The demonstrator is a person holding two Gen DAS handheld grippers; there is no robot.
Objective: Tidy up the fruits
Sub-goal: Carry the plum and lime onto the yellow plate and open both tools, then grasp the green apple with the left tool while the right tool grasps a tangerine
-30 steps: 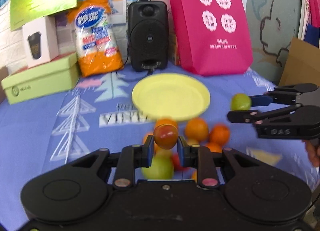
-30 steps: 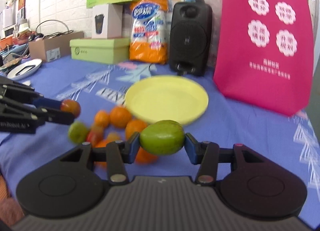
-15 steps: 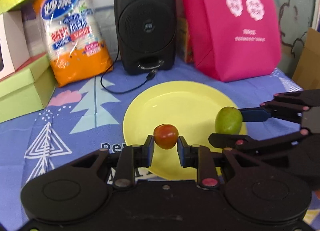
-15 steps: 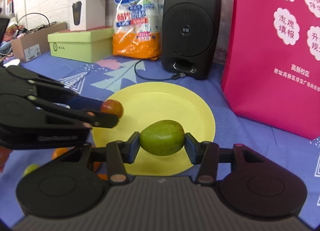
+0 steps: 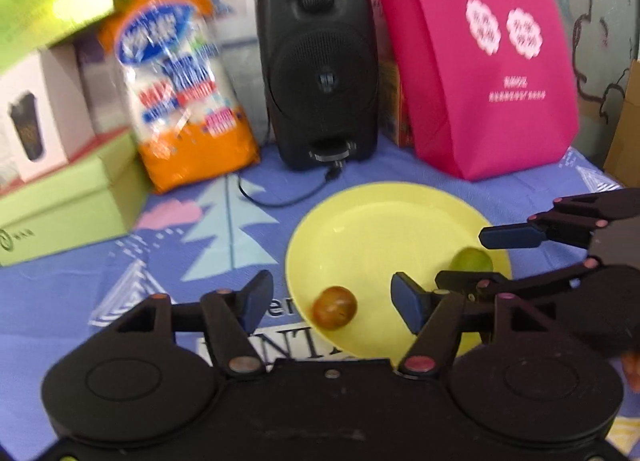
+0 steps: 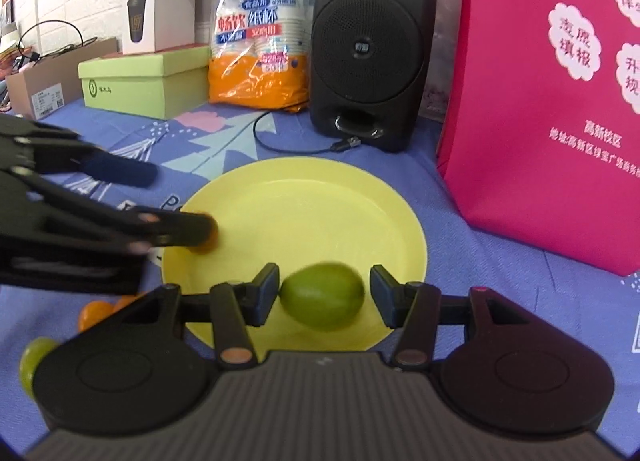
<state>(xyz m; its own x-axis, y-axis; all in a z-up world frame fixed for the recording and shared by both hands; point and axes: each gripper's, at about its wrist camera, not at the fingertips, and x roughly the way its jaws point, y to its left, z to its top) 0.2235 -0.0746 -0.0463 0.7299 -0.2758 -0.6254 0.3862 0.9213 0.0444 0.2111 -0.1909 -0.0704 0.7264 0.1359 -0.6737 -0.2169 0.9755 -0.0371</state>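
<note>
Fruits, red (image 5: 334, 307) and green (image 6: 322, 296), on yellow plate (image 5: 384, 217) between spread tools.

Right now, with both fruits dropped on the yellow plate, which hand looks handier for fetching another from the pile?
Probably the left gripper: open, and in the right-wrist view the leftover small orange fruits and round green fruit lie on its side, off the round yellow plate.

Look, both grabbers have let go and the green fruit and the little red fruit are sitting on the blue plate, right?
Almost. The plate is yellow, not blue, as the right wrist view shows plainly. The rest holds: the left gripper and right gripper both stand open, and the green fruit and the little red fruit sit on that plate.
</note>
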